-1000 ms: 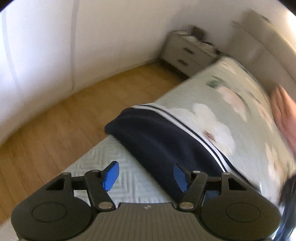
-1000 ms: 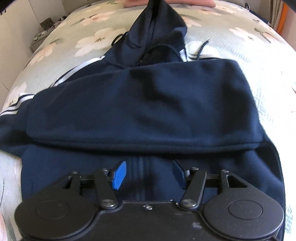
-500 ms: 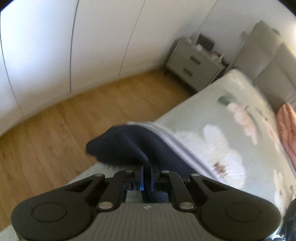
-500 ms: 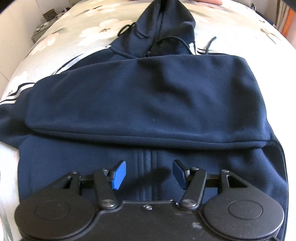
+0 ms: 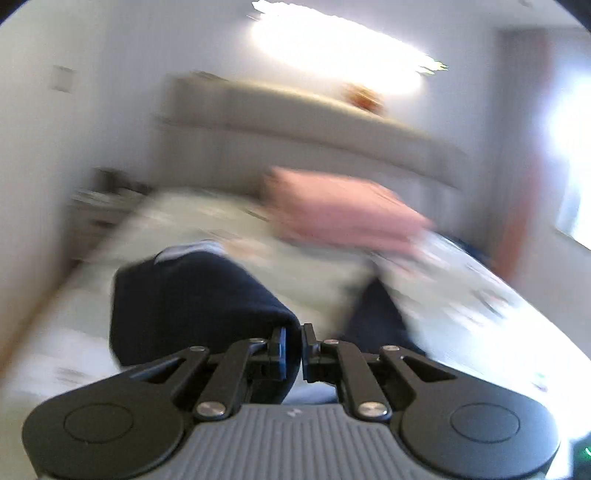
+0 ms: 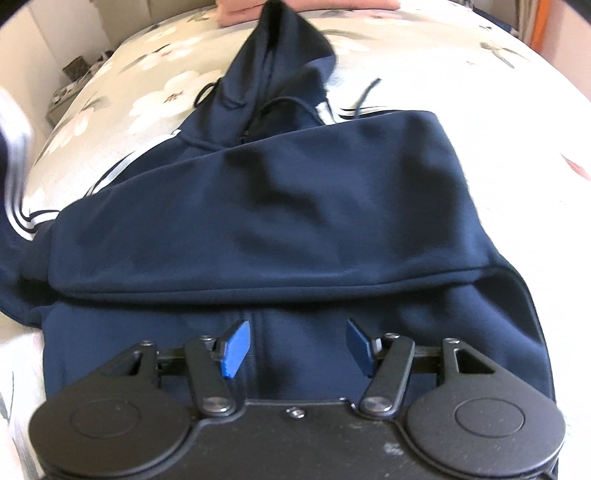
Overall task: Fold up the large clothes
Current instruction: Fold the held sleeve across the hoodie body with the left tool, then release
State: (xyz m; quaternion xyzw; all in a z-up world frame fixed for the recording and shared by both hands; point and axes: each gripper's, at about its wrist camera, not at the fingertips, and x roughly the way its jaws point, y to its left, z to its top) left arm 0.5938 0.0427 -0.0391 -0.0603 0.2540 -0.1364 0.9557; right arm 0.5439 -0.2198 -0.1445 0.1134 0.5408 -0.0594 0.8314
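A navy zip hoodie (image 6: 277, 206) lies face up on the bed, hood (image 6: 280, 48) toward the pillows, with one sleeve folded across its chest. My right gripper (image 6: 295, 343) hovers open over the lower zip, nothing between its blue pads. In the left wrist view, which is badly blurred, my left gripper (image 5: 293, 332) holds the other navy sleeve (image 5: 192, 295) lifted off the bed. Its jaws are nearly together and opening slightly, with the sleeve cloth still pinched between them. That white-striped sleeve shows as a blur at the left edge (image 6: 14, 155) of the right wrist view.
The floral bedspread (image 6: 480, 92) surrounds the hoodie. Folded pink cloth (image 5: 340, 206) lies near the padded headboard (image 5: 295, 122). A nightstand (image 6: 70, 85) stands beside the bed on the left. An orange curtain (image 6: 539, 29) hangs at the far right.
My left gripper shut on the sleeve end, lifted it and swung round from facing the floor and wardrobe to facing the headboard. The right gripper shifted only slightly and stayed open.
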